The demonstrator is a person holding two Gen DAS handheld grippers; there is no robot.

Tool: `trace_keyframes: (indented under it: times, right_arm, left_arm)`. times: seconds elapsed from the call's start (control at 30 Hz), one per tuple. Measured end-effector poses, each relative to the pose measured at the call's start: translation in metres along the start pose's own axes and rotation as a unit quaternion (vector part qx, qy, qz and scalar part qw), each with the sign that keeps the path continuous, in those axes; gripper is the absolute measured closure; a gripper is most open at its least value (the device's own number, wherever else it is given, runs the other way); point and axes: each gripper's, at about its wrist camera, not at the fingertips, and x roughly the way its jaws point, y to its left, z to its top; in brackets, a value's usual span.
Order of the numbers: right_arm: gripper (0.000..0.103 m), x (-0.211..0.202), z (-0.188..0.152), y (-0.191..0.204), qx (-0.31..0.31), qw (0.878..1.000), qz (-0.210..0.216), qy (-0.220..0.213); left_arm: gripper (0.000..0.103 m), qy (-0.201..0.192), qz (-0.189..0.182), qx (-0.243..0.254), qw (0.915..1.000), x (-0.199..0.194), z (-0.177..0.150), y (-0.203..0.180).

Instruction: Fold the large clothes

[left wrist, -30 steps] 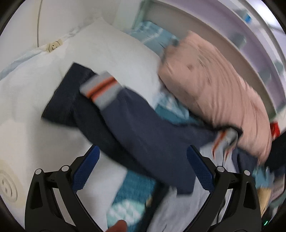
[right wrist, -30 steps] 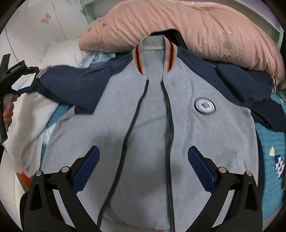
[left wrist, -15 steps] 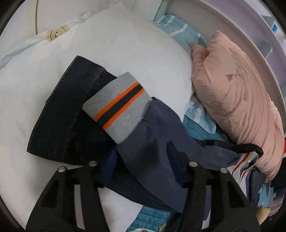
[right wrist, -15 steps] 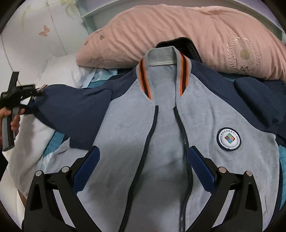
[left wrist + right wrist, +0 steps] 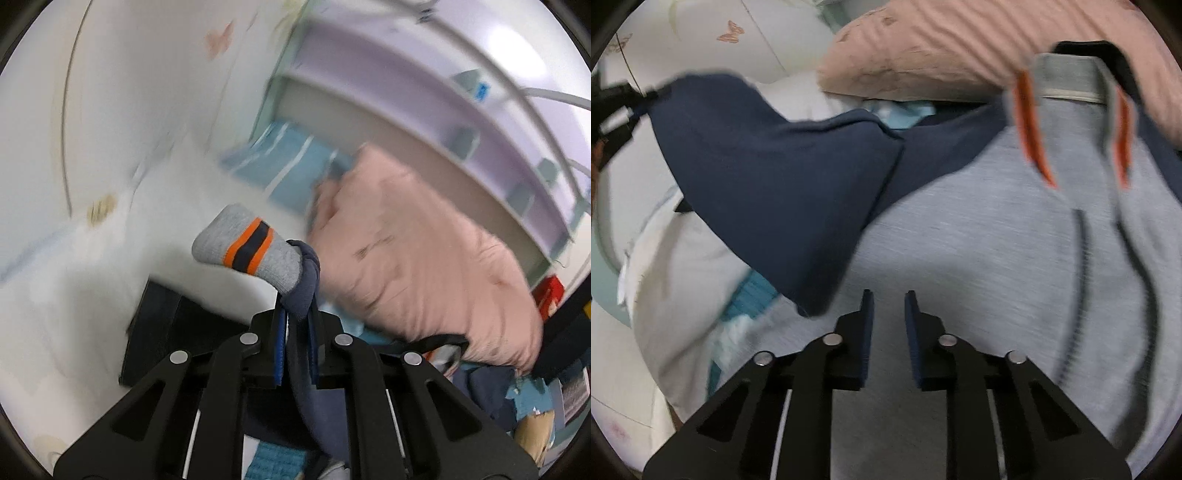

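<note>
Over bed, left tool [image 5: 295, 317] now lifts clamped sleeve [image 5: 301, 291]; right tool [image 5: 889, 317] narrowed.

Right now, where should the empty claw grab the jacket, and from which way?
I'd grab the grey body's left edge, just below where the navy sleeve joins. The left claw holds that sleeve by its cuff and lifts it clear, so this edge lies bare. The right claw hangs right over it, narrowly open and empty. Come straight down from above.
</note>
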Motion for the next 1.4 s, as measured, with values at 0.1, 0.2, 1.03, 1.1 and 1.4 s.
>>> trace_keyframes:
  times: [0.1, 0.2, 1.03, 1.1, 1.4]
  right_arm:
    - [0.100, 0.020, 0.010, 0.012, 0.024, 0.999, 0.046, 0.005]
    - [0.100, 0.044, 0.014, 0.020, 0.040, 0.995, 0.081, 0.034]
    - [0.101, -0.146, -0.075, -0.157, 0.200, 0.975, -0.047, -0.089]
    - [0.100, -0.174, -0.080, -0.186, 0.206, 0.969, -0.082, -0.108]
    - [0.098, -0.245, -0.085, -0.275, 0.234, 0.952, -0.153, -0.125]
  left_arm:
    - [0.094, -0.018, -0.038, 0.021, 0.9989, -0.018, 0.020, -0.033]
    - [0.094, -0.017, -0.078, 0.042, 0.9959, -0.026, 0.031, -0.070]
    - [0.094, 0.225, -0.228, 0.082, 0.9439, 0.167, -0.191, -0.331]
    - [0.094, 0.239, -0.211, 0.085, 0.9440, 0.182, -0.210, -0.338]
    - [0.078, 0.276, -0.160, 0.138, 0.9375, 0.212, -0.285, -0.381]
